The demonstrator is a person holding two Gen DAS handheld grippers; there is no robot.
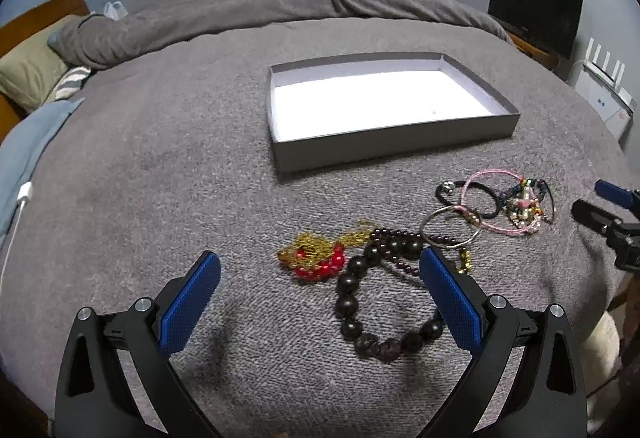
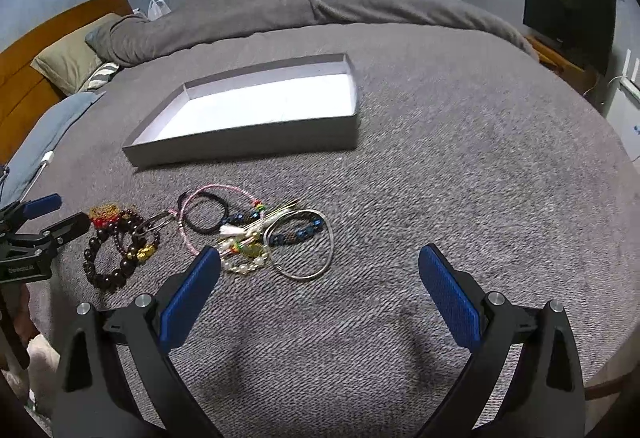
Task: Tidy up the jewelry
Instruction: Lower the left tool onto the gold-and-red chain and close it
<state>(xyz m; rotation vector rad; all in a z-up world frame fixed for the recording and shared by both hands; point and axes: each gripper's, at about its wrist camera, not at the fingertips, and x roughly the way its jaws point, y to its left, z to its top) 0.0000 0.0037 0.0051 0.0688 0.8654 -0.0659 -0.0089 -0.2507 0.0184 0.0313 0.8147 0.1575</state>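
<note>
A shallow grey box (image 1: 394, 144) (image 2: 244, 144) with a white floor lies open on the grey bedcover. Near me lies the jewelry: a dark wooden bead bracelet (image 1: 352, 302) (image 2: 105, 270), a red bead and gold chain piece (image 1: 316, 258) (image 2: 102, 216), a silver ring bangle (image 1: 450, 226), a black hair tie (image 1: 476, 198) (image 2: 206, 212), a pink cord bracelet (image 1: 516, 206) and a large silver bangle (image 2: 302, 244). My left gripper (image 1: 320, 270) is open just over the dark bead bracelet. My right gripper (image 2: 320, 266) is open, its left finger beside the pearl and tassel cluster (image 2: 242, 252).
Folded grey duvet (image 1: 260, 10) and pillows (image 1: 28, 74) lie at the far and left sides of the bed. A white charging cable (image 1: 18, 214) runs along the left edge. A black screen (image 1: 534, 8) and a white router (image 1: 604, 78) stand to the right.
</note>
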